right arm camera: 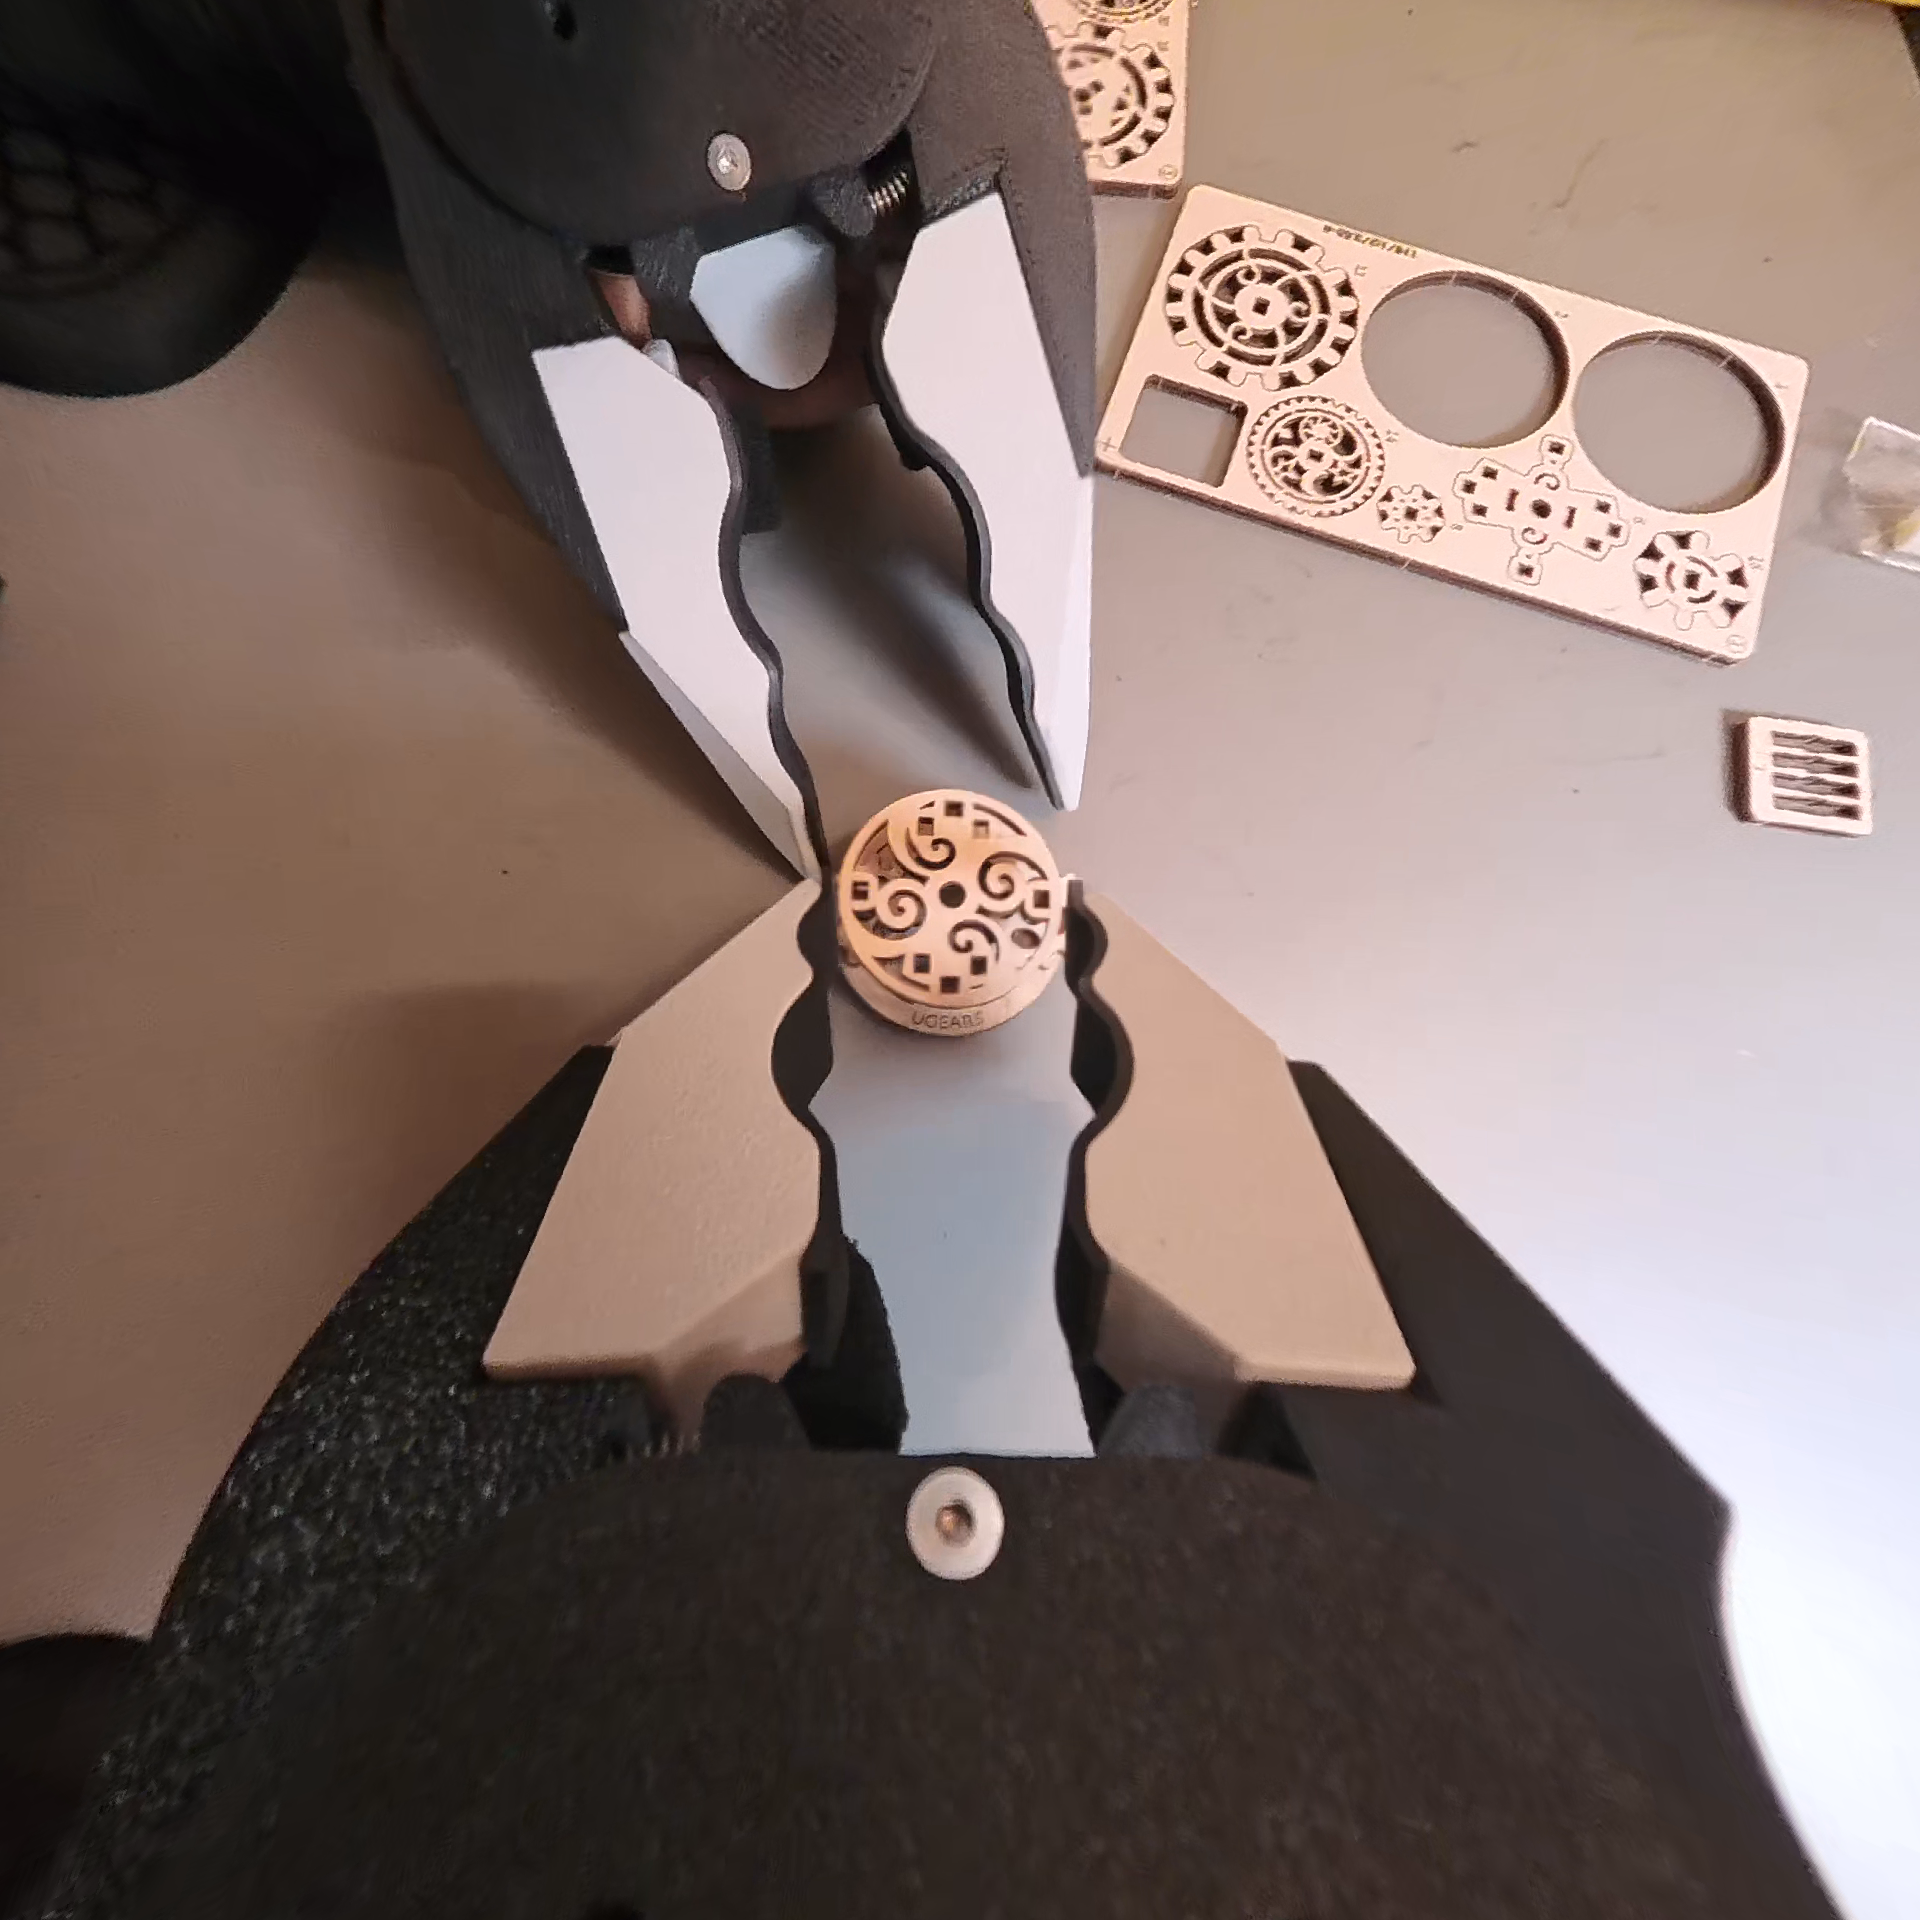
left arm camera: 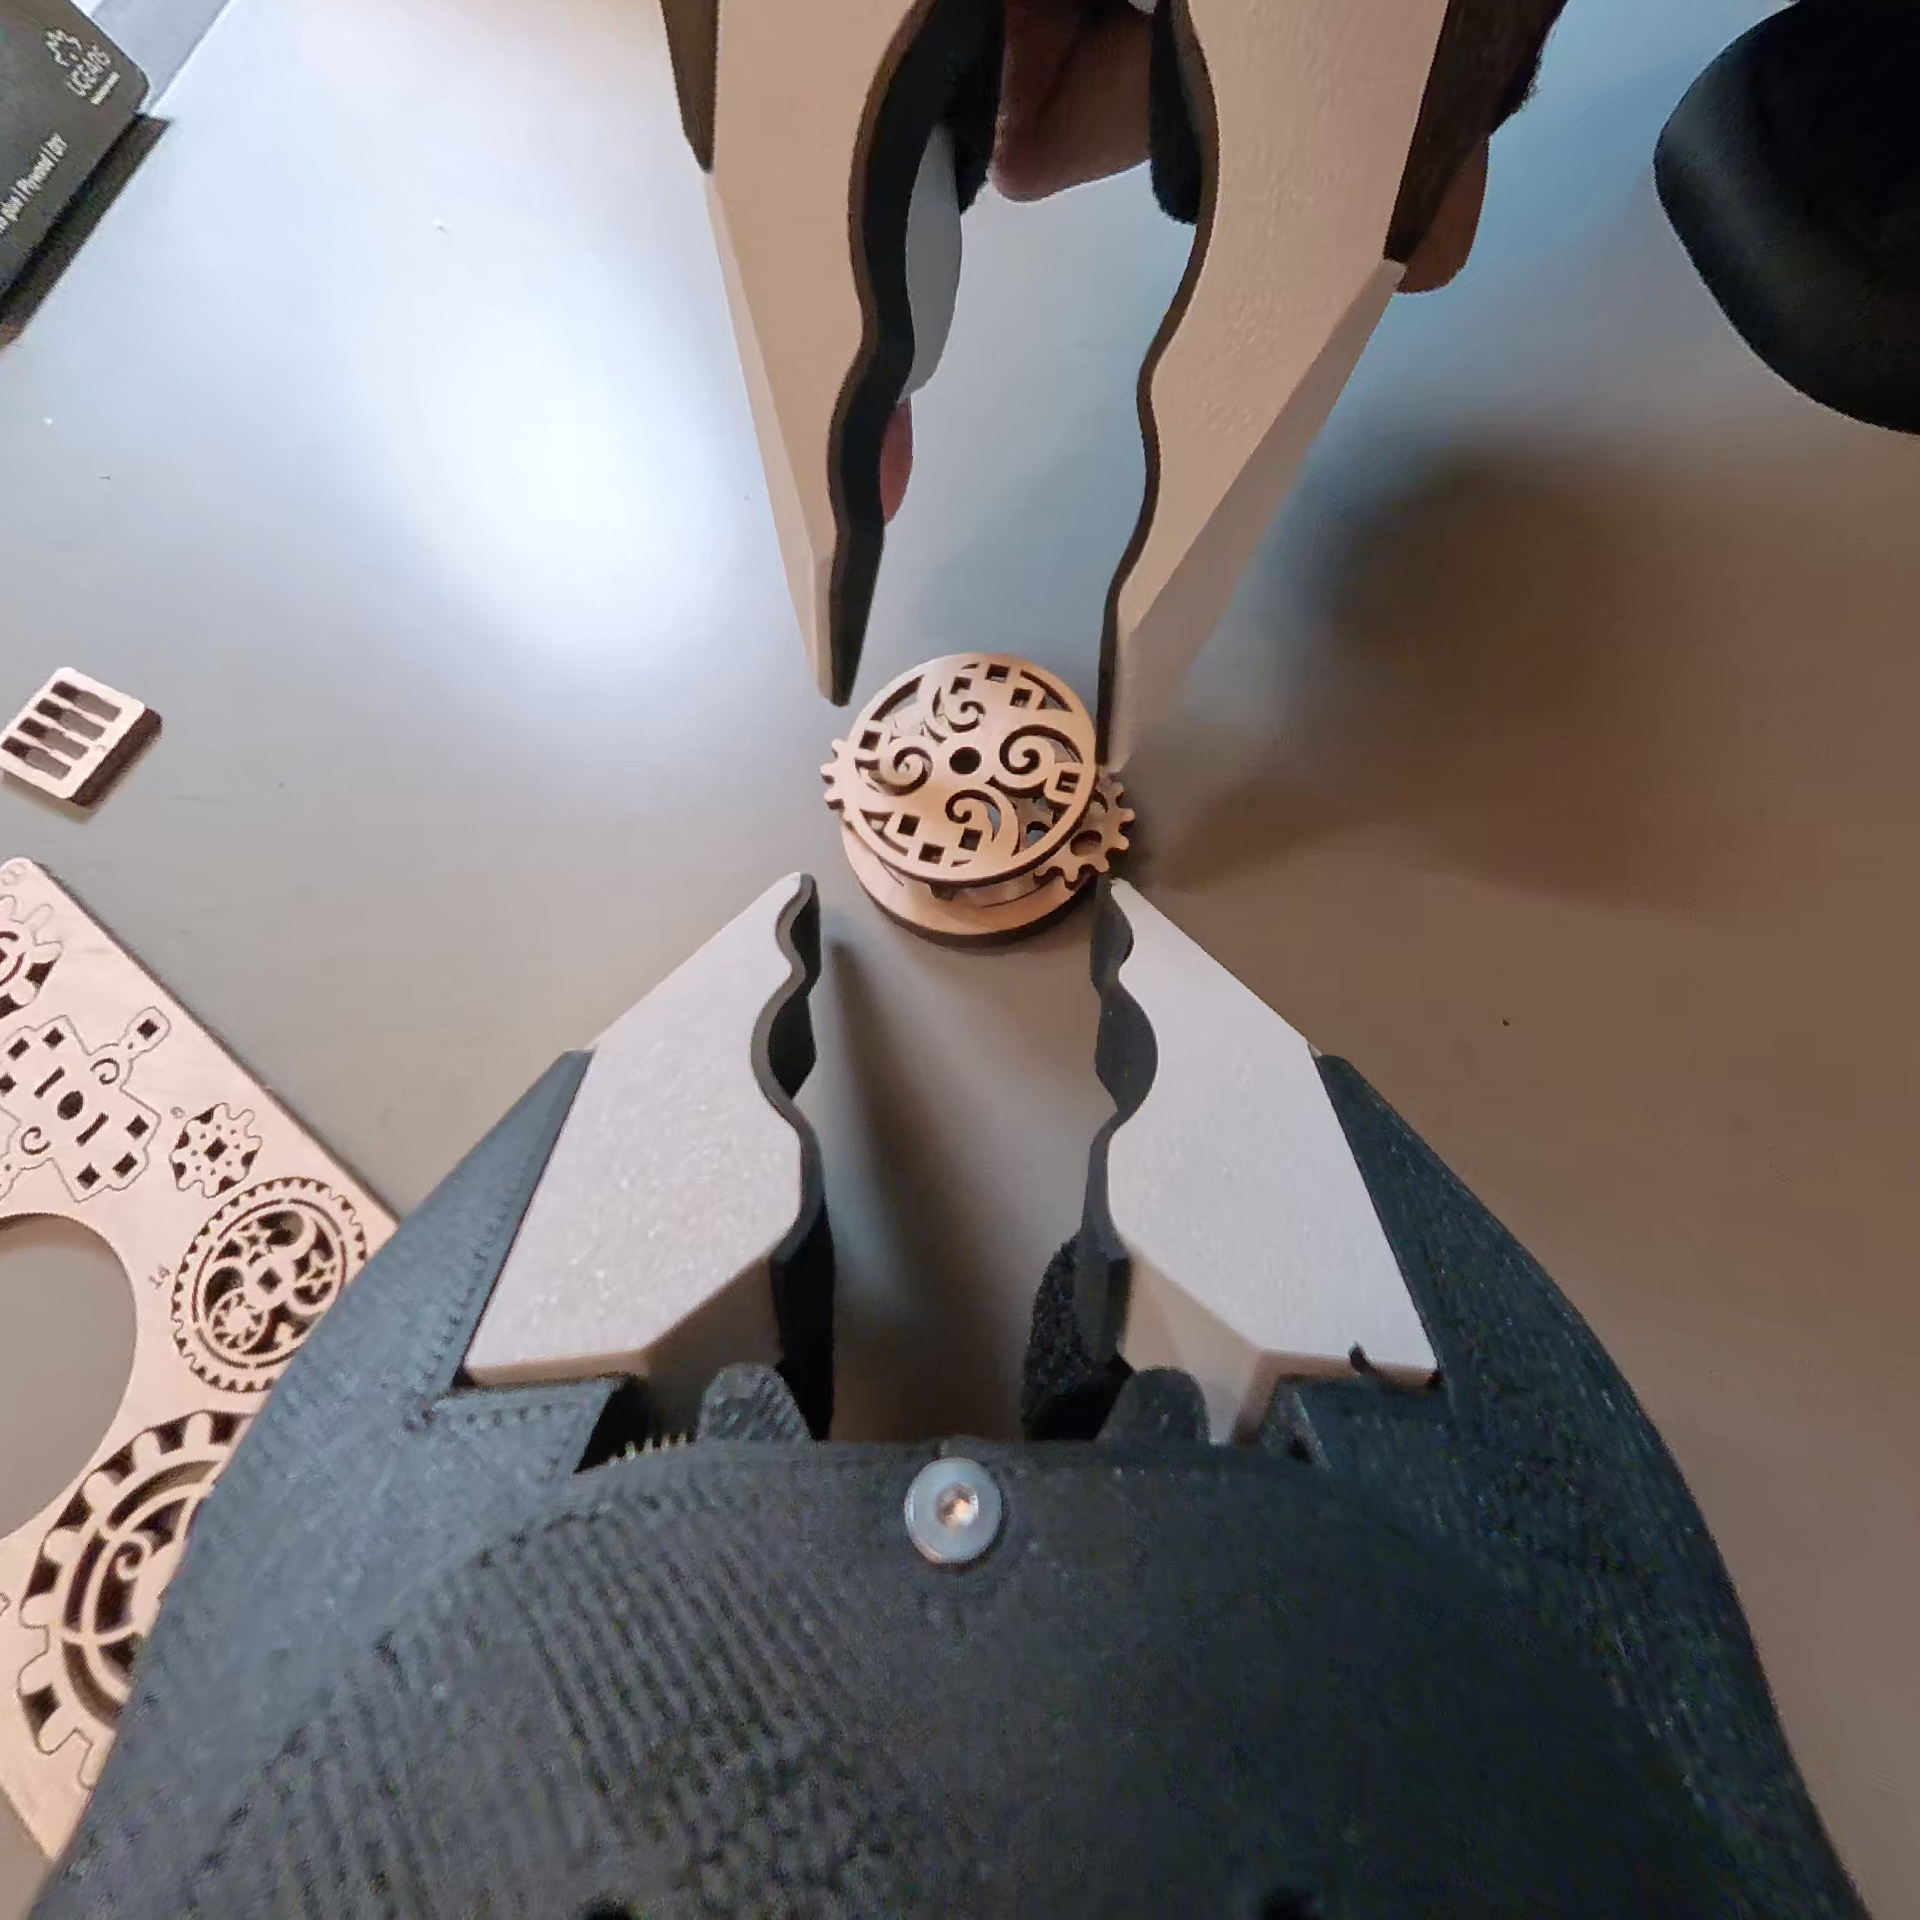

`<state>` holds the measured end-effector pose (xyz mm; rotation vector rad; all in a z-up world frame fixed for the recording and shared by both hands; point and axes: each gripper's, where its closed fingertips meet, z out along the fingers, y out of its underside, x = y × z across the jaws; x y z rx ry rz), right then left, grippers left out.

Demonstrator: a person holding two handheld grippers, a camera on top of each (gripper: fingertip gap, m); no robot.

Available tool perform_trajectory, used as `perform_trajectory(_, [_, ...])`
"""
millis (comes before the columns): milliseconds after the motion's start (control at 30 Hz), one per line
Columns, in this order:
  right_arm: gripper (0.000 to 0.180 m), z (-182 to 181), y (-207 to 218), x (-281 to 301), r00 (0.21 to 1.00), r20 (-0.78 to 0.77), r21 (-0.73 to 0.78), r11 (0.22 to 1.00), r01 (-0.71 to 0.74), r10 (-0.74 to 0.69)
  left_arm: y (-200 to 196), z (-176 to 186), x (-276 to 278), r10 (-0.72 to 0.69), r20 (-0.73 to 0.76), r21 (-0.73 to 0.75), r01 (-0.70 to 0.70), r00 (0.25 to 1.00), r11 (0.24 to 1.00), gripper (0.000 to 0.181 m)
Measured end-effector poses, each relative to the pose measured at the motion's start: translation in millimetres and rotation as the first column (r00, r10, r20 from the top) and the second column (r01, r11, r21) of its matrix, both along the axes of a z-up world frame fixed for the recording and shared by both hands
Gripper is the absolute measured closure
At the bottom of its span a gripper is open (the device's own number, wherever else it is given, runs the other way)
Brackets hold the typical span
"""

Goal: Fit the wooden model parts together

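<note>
The left hand-held gripper (left arm camera: 954, 896) has its grey fingers parted wide, empty, tips just short of the small round pale-wood fretwork model (left arm camera: 968, 798) that sits on the plain grey desk (left arm camera: 436, 436). The right hand-held gripper (right arm camera: 948, 912) comes from the opposite side, also spread; its tips flank the model (right arm camera: 943, 920), though whether they actually touch the wood is hard to judge from these angles. The model is a stack of discs with scrollwork and square cut-outs on top, a centre hole, and small gear teeth showing at one edge. Its lower rim bears engraved lettering.

Off to one side lies a flat pale-wood laser-cut parts sheet (right arm camera: 1455, 436) with gears still in it and two round openings plus one square one; tiny printed marks sit beside the parts. A second such sheet (right arm camera: 1127, 94) lies beyond it. Near them rests a small square slotted wooden piece (right arm camera: 1806, 771). A dark printed booklet (left arm camera: 62, 135) with white lettering lies at the desk's far corner.
</note>
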<state>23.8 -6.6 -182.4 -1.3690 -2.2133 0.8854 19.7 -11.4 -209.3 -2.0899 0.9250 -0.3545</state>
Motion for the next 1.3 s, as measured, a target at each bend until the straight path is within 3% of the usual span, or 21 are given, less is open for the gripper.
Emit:
perform_trajectory(400, [0.145,-7,-5,5,0.999,0.011,0.017,0.999,-0.038,0.038,-6,1,6,-0.031,0.047,-0.037,0.033,0.998,0.999,0.133])
perform_trajectory(600, [0.148,9,-3,2,0.999,-0.042,-0.074,0.997,0.002,-0.005,3,12,7,-0.022,0.146,-0.033,0.027,0.989,0.999,0.114])
perform_trajectory(733, [0.152,2,-2,0,0.999,0.001,-0.116,0.992,0.040,-0.040,9,7,16,-0.044,0.148,-0.086,0.057,0.988,0.995,0.104])
perform_trajectory(1000, [0.151,-8,-4,2,0.998,0.051,-0.051,0.998,0.041,-0.038,7,-2,19,-0.070,0.057,-0.072,0.074,0.996,0.995,0.118])
perform_trajectory(1300, [0.155,-9,-6,4,0.994,0.104,-0.016,0.999,0.041,-0.039,5,-2,20,-0.073,0.059,-0.075,0.077,0.996,0.994,0.119])
